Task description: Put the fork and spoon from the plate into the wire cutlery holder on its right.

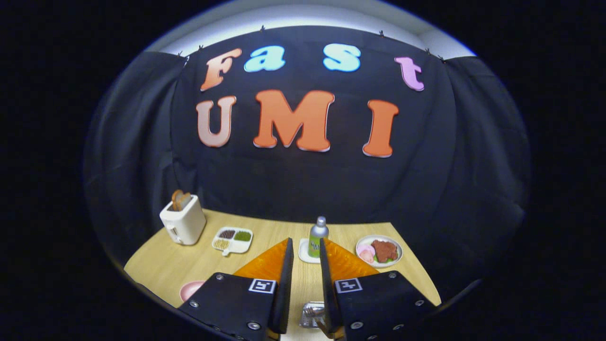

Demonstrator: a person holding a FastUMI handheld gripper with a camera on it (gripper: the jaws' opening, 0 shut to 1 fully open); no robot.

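My gripper (305, 255) is held above the near edge of the wooden table (161, 265), its two orange-backed fingers (284, 265) a narrow gap apart, with nothing pressed between them. Low down in that gap, beneath the fingers, I see a silvery metal thing (312, 315), which looks like the wire cutlery holder with fork tines in it; most of it is hidden by the gripper body. A slice of a pink plate (191, 290) shows to the left, under the left finger's mount. I cannot make out a spoon.
Ahead of the fingertips a green-labelled bottle (317, 240) stands on a white coaster. A plate of food (378, 251) sits to its right, a white divided dish (232, 239) to its left, and a white toaster with bread (182, 220) at the far left.
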